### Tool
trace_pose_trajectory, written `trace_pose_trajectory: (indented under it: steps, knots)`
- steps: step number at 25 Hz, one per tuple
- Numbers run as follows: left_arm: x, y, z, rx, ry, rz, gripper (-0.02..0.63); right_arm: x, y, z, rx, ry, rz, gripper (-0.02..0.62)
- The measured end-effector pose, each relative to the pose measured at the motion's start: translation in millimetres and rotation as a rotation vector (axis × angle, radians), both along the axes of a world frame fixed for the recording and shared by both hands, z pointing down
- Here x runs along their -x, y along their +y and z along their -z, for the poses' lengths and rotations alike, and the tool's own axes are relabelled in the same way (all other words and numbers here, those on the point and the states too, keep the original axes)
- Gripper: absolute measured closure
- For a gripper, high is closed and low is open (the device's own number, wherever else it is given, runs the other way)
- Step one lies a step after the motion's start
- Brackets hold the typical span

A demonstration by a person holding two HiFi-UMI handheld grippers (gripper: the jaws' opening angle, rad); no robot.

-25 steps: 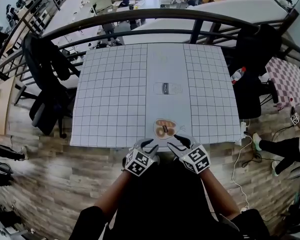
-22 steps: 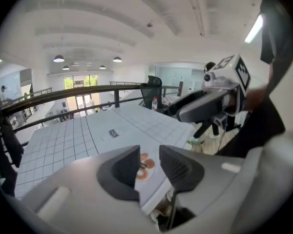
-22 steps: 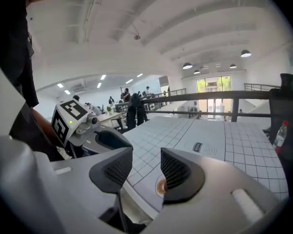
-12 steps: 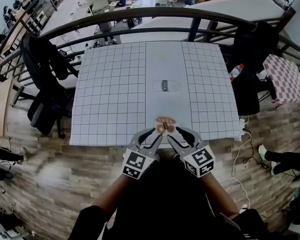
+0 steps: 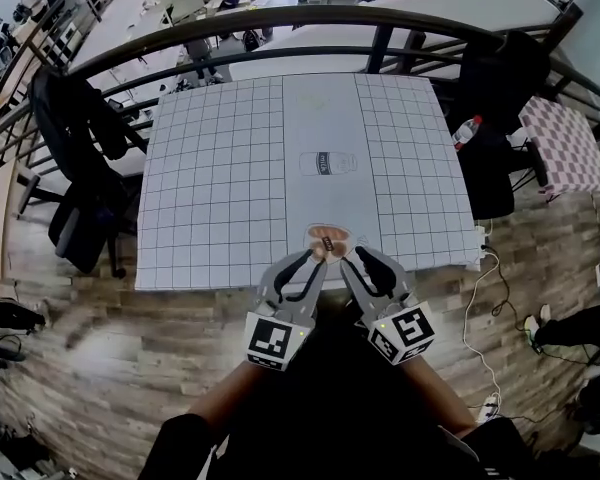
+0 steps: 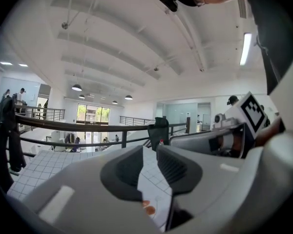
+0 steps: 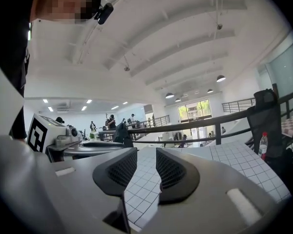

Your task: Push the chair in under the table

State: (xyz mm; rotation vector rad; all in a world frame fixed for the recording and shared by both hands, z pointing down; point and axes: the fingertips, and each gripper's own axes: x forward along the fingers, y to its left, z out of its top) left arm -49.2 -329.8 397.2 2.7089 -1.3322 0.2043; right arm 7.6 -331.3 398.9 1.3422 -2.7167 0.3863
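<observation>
The table with its white gridded cloth stands ahead of me. Both grippers hover side by side over its near edge, pointing across the top. My left gripper has its jaws closing, with a narrow gap and nothing between them. My right gripper is closing too, and only the cloth shows through its gap. No chair shows at the near edge; my dark clothing fills the space below the grippers. A round food picture lies on the cloth just past the fingertips.
A black chair draped with a jacket stands at the table's left. Another black chair stands at the right with a bottle beside it. A dark railing runs behind the table. A white cable trails over the wooden floor.
Both grippers have risen from below the table's near edge to above it and tipped towards level. Their jaws stand narrower than before.
</observation>
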Motion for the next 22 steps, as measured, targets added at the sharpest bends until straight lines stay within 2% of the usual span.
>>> trace_pose_trajectory:
  steps: [5, 7, 11, 16, 22]
  knots:
    - [4, 1, 3, -0.028, 0.01, 0.009, 0.577, 0, 1, 0, -0.01, 0.014, -0.025, 0.578]
    - [6, 0, 1, -0.026, 0.002, 0.013, 0.592, 2, 1, -1, -0.011, 0.019, -0.029, 0.592]
    - [6, -1, -3, -0.021, -0.008, 0.01, 0.595, 4, -1, 1, -0.028, 0.038, -0.036, 0.595]
    - [6, -2, 1, -0.044, -0.004, 0.006, 0.595, 4, -4, 14, -0.1, 0.043, -0.071, 0.597]
    - [3, -6, 2, -0.055, -0.037, -0.006, 0.595, 19, -1, 23, -0.188, 0.057, -0.012, 0.597]
